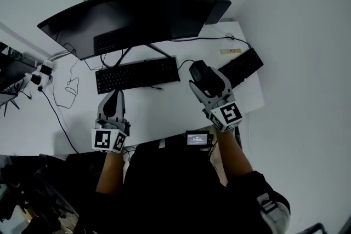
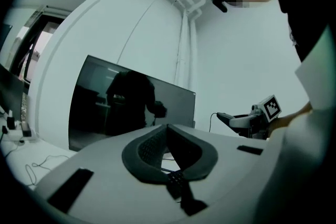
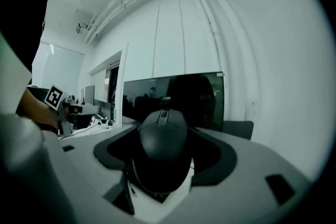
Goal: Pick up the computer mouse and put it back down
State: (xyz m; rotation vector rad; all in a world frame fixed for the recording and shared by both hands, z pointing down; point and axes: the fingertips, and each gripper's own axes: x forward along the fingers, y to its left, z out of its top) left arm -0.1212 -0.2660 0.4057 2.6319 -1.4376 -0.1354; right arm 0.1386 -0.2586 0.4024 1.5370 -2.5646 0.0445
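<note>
Two hand-held grippers split the work: the right hand-held gripper [image 1: 202, 73] pinches the black computer mouse [image 3: 161, 144] by its sides, level for setting back on the desk [image 1: 164, 112], while the left hand-held gripper [image 1: 115, 95], jaws together and empty, keeps clear.

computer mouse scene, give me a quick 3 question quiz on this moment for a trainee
1. True or false: the left gripper holds the computer mouse.
2. How many keyboards lie on the desk? A one, B two, C three.
3. Fill in: the right gripper has its jaws closed on the ___.

Key: 1 false, its jaws are together on nothing; 2 B; 3 computer mouse.
</note>
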